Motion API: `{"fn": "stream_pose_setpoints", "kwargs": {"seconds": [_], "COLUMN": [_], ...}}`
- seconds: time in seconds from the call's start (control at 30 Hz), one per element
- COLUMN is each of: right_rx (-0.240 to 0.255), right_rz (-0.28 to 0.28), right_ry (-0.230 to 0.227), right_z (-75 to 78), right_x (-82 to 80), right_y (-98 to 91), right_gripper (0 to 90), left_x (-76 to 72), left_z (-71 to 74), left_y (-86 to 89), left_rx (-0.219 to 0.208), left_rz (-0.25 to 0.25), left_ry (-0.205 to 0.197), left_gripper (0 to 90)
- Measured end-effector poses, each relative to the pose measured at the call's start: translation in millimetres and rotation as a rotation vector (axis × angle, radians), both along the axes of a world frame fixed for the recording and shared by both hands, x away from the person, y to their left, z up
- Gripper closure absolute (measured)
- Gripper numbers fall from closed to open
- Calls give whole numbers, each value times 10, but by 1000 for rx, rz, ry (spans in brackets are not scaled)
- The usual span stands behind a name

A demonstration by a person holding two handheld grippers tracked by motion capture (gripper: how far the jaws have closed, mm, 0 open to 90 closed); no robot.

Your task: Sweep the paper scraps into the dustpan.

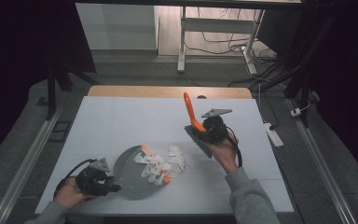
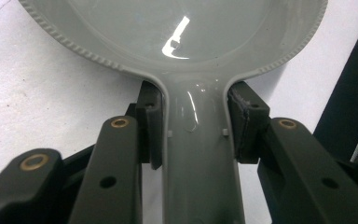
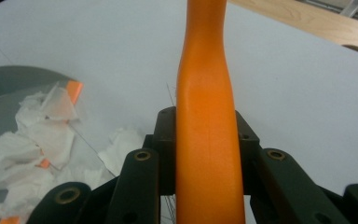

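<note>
A grey dustpan [image 1: 129, 173] lies flat on the white table near the front left. My left gripper [image 1: 113, 185] is shut on its handle [image 2: 200, 154], the pads pressing both sides just behind the pan [image 2: 191, 28]. Torn white paper scraps [image 1: 161, 163] with a few orange bits lie partly in the pan and partly on the table to its right. My right gripper [image 1: 206, 130] is shut on the orange handle [image 1: 189, 109] of a brush, which points up and away; the dark brush head [image 1: 199, 140] hangs above the table right of the scraps. The right gripper view shows the orange handle [image 3: 205, 116] between the jaws and scraps [image 3: 42, 135] at left.
The white table cover [image 1: 121, 121] ends at a wooden strip [image 1: 168, 91] along the far edge. Metal rails run along the floor on both sides. A desk frame and cables stand beyond the table, and a white power strip [image 1: 273, 134] lies on the floor at right.
</note>
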State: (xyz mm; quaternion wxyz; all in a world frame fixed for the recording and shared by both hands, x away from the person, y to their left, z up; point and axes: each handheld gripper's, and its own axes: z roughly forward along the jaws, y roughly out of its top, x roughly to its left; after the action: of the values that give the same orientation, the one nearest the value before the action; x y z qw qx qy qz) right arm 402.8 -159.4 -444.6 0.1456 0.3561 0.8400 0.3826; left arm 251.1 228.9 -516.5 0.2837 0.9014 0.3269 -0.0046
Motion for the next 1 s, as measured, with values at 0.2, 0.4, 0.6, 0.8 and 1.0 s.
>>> {"fn": "stream_pose_setpoints", "kwargs": {"seconds": [0.2, 0.4, 0.6, 0.8, 1.0], "right_rx": [-40, -59, -74, -83, -84], "right_rz": [0, 7, 9, 26, 70], "right_ry": [25, 52, 68, 97, 104], "right_z": [-113, -237, -310, -405, -455], "right_x": [-57, -82, -89, -96, -122], "right_y": [-14, 35, 149, 341, 601], "right_gripper": [706, 706, 706, 707, 707], "left_x": [-1, -1, -2, -2, -4], "left_z": [1, 0, 1, 2, 1], "left_y": [-2, -5, -8, -7, -7], "left_rx": [2, 3, 4, 4, 4], "left_rz": [0, 0, -1, -3, -3], "left_ry": [-2, 0, -1, 0, -1], "left_gripper": [615, 616, 615, 615, 616]}}
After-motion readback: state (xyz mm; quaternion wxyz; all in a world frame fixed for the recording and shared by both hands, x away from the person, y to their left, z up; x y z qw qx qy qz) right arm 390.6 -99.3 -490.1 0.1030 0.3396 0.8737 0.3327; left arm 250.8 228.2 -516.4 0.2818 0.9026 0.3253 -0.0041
